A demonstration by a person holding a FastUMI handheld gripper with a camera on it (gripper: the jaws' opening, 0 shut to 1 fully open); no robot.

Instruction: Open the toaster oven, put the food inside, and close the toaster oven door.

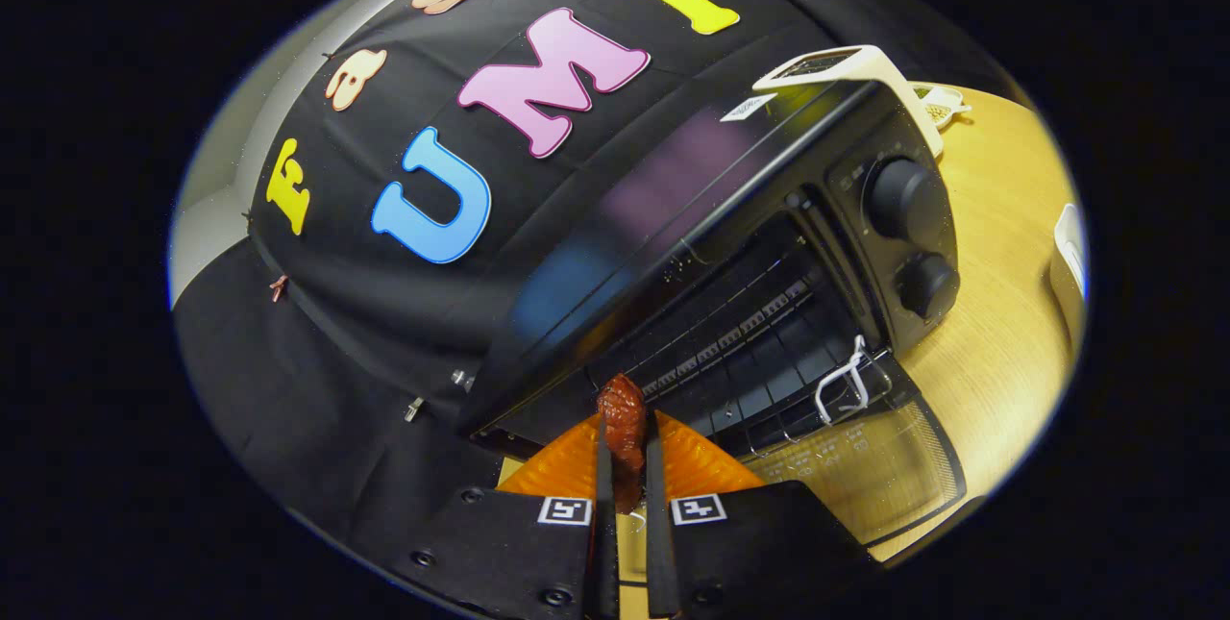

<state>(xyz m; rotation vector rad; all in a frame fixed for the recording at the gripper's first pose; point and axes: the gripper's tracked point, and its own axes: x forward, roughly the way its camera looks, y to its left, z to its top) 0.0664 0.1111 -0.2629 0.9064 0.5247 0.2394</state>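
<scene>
Gripper view, tilted hard: hand-held gripper point(625, 452) nearly closed, both fingers pressing the sides of a reddish-brown piece of food point(623, 423). Food standing up between the fingertips, long axis running along the fingers, top end poking out past them toward the oven.

Directly ahead and a little to the right of the fingers: toaster oven point(730, 216), black, on the wooden desk point(999, 332). Door point(865, 466) already swung down, glass lying flat on the desk side of the opening, white handle point(846, 384) at its outer edge. Cavity open, wire rack point(740, 332) showing inside. Two knobs point(908, 197) on the panel right of the cavity.

Key relation: food tip just short of the cavity mouth, near its left end, above the hinge side of the door. Cavity lying forward and rightward from the fingertips. Likely step in hand: carrying food in; opening done, closing not yet done. Next move probably calling for a push forward along the finger axis with a drift right toward the middle of the rack, staying above the lowered door and below the top lip. Risk: clipping the left wall of the cavity, or the food slipping from a narrow pinch.

Orange surface point(567, 466) showing beneath the fingers; nature unclear. White object point(865, 62) behind the oven.
</scene>
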